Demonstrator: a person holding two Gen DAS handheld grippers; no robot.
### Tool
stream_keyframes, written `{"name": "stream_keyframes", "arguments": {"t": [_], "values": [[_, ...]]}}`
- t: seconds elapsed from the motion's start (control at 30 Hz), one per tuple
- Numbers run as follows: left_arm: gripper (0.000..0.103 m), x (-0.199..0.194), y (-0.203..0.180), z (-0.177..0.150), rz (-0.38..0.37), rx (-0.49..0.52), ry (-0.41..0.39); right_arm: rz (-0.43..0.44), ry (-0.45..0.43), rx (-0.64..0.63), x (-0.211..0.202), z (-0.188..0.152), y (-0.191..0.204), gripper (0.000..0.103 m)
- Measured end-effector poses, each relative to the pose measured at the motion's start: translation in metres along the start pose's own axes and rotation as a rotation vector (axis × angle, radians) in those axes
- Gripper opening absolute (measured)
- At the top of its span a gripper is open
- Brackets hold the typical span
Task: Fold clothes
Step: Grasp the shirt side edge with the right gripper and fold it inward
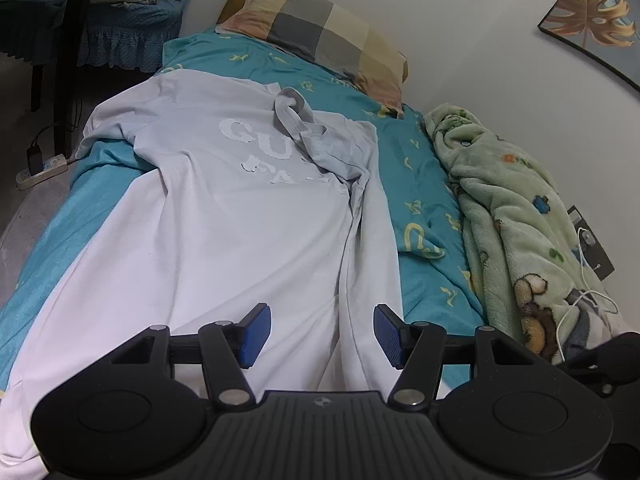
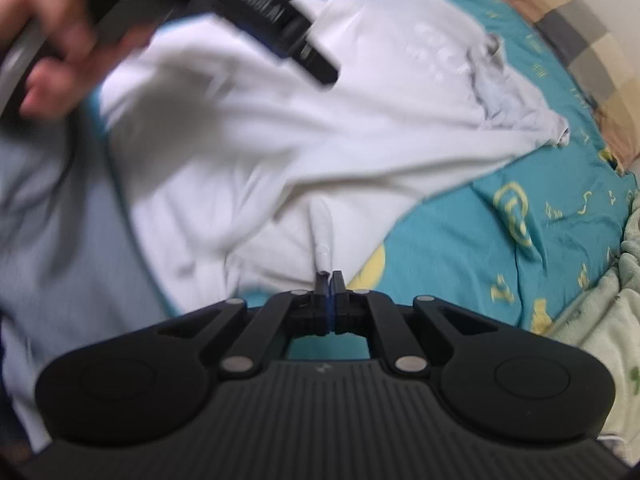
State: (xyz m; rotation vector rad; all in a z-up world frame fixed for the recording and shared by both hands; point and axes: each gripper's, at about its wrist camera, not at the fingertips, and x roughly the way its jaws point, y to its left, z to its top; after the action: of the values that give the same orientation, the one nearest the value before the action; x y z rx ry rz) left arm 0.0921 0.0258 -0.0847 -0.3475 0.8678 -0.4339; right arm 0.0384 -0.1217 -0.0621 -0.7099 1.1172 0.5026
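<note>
A white T-shirt [image 1: 224,216] with pale lettering lies spread on the teal bedsheet [image 1: 424,184], its right side folded inward over the body. My left gripper [image 1: 322,334] is open with blue pads, hovering just above the shirt's lower part. In the right wrist view the same shirt [image 2: 280,132] is blurred. My right gripper [image 2: 329,280] is shut on a pinch of the shirt's bottom hem. The left gripper's body [image 2: 276,20] and the hand holding it show at the upper left there.
A checked pillow [image 1: 320,32] lies at the head of the bed by the white wall. A green fleece blanket [image 1: 516,224] with a white cable lies along the right edge. A blue-covered chair [image 1: 120,20] and a power strip [image 1: 40,168] are at the left.
</note>
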Motion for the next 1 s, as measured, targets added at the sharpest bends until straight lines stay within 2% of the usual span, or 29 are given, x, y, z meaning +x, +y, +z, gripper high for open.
{"name": "stream_keyframes", "arguments": {"t": [0.07, 0.23, 0.3, 0.37, 0.67, 0.7, 0.77, 0.93, 1.0], "values": [[0.06, 0.001, 0.0, 0.0, 0.005, -0.001, 0.004, 0.009, 0.07, -0.045, 0.0, -0.009, 0.004, 0.003], [0.06, 0.006, -0.001, 0.0, 0.011, 0.008, 0.026, 0.125, 0.238, -0.101, 0.024, -0.024, 0.018, 0.003], [0.06, 0.008, -0.002, -0.001, 0.016, 0.011, 0.038, 0.13, 0.281, -0.122, 0.037, -0.029, 0.022, 0.003], [0.06, 0.009, -0.002, -0.001, 0.02, 0.01, 0.043, 0.146, 0.268, -0.095, 0.035, -0.028, 0.017, 0.003], [0.061, 0.003, -0.004, 0.0, -0.011, -0.005, 0.014, 0.225, -0.001, 0.224, -0.022, -0.024, -0.028, 0.009], [0.061, 0.002, -0.004, 0.0, -0.018, -0.012, 0.005, 0.221, -0.038, 0.274, -0.022, -0.019, -0.032, 0.011], [0.061, -0.002, -0.001, 0.002, -0.031, -0.039, -0.016, 0.209, -0.107, 0.385, -0.018, -0.009, -0.039, 0.027], [0.064, -0.004, 0.004, 0.016, -0.045, -0.141, -0.084, 0.17, -0.247, 0.661, 0.001, 0.012, -0.054, 0.028], [0.065, 0.002, -0.002, 0.029, -0.033, -0.142, -0.096, 0.153, -0.291, 0.755, 0.012, 0.016, -0.058, 0.028]]}}
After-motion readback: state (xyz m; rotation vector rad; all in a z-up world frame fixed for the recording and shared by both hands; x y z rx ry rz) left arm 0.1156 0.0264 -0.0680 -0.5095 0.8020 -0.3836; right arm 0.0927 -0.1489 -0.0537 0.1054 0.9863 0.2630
